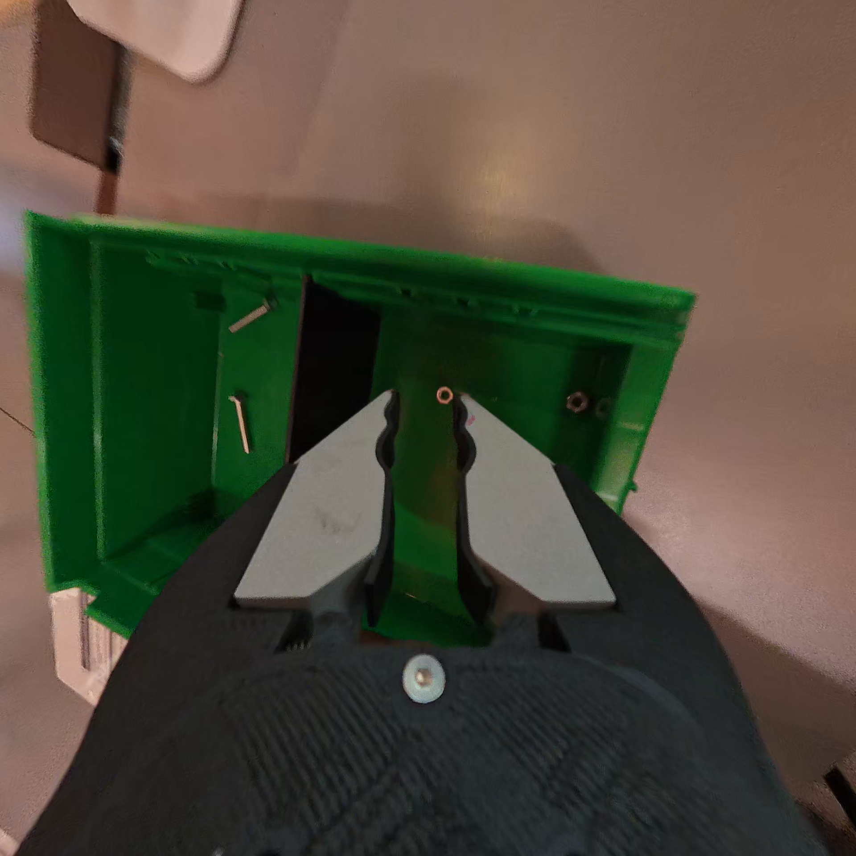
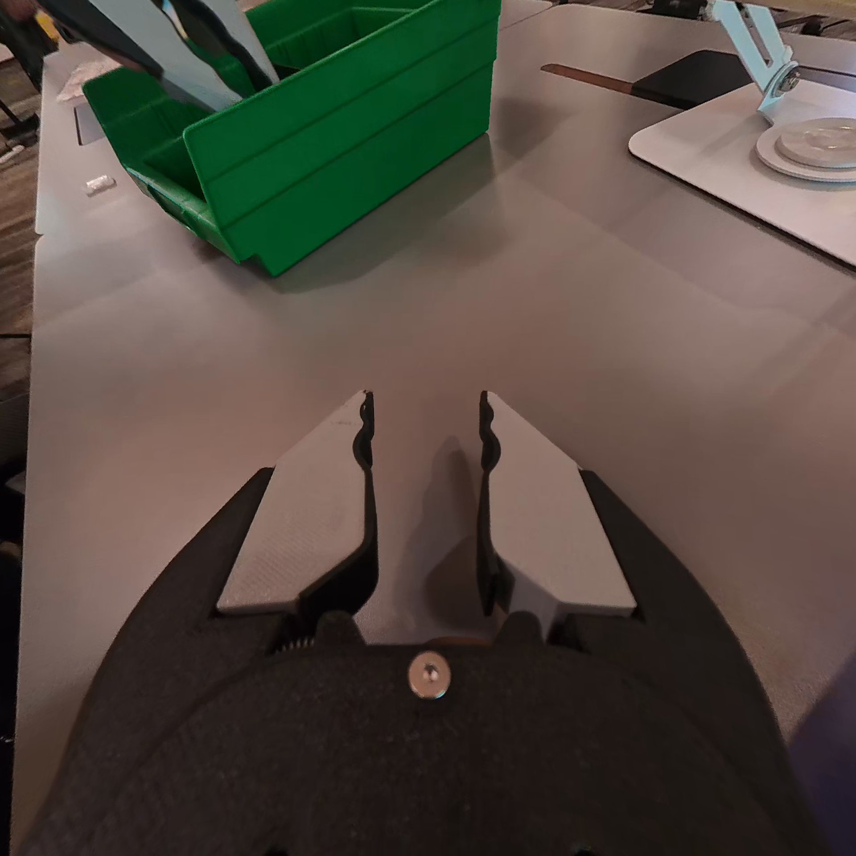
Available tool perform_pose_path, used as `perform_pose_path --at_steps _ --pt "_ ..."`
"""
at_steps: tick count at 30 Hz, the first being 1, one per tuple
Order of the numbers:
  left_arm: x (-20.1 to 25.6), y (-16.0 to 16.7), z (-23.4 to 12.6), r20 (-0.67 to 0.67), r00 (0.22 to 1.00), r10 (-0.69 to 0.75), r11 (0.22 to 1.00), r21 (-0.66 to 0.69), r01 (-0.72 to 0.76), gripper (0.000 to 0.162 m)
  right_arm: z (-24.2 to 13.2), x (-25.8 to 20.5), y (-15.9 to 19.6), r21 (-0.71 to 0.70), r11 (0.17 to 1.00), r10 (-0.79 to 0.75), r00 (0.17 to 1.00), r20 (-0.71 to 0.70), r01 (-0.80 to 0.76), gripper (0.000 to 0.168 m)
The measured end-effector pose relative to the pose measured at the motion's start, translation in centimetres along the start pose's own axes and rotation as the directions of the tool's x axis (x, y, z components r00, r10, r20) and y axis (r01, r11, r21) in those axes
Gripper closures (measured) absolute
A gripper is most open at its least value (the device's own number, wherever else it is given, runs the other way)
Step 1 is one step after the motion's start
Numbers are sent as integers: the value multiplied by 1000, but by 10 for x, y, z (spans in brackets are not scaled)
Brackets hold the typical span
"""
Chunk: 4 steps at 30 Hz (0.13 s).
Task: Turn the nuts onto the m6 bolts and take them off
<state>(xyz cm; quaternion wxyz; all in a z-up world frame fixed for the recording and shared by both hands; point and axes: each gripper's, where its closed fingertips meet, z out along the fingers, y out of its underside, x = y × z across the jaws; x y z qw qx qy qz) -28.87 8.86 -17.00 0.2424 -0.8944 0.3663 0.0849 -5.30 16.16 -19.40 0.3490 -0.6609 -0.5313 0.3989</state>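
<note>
A green bin [image 1: 153, 393] with a black divider [image 1: 333, 370] holds two bolts, one at the back [image 1: 249, 316] and one nearer [image 1: 242, 424], in its left compartment. Its right compartment holds a small nut [image 1: 444, 396] and further nuts [image 1: 576, 402] near the right wall. My left gripper [image 1: 425, 400] is open and empty, reaching down into the right compartment with the small nut just beyond its right fingertip. The right wrist view shows that gripper [image 2: 222, 60] dipping into the bin [image 2: 343, 153]. My right gripper [image 2: 425, 398] is open and empty above the bare grey table.
A white stand base [image 2: 750, 176] with a round plate sits at the table's right. A dark flat piece [image 2: 671, 78] lies behind it. A small silver object [image 2: 99, 183] lies on the table left of the bin. The table's left edge [image 2: 34, 287] is close. Spacing between my two grippers at the tips: around 25 cm. From the right gripper's tips to the white stand base [image 2: 750, 176] is close to 30 cm.
</note>
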Motion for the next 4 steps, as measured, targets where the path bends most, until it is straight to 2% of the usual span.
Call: perform_pose_path --at_steps 1,4 --pt "0 8 9 -13 1000 -8 999 -39 7 138 1 -1 1 -6 1000 -8 1000 -2 8 126" --pt "1 22 34 -52 998 -37 993 -110 31 135 1 -2 1 -11 1000 -30 1000 -9 30 126"
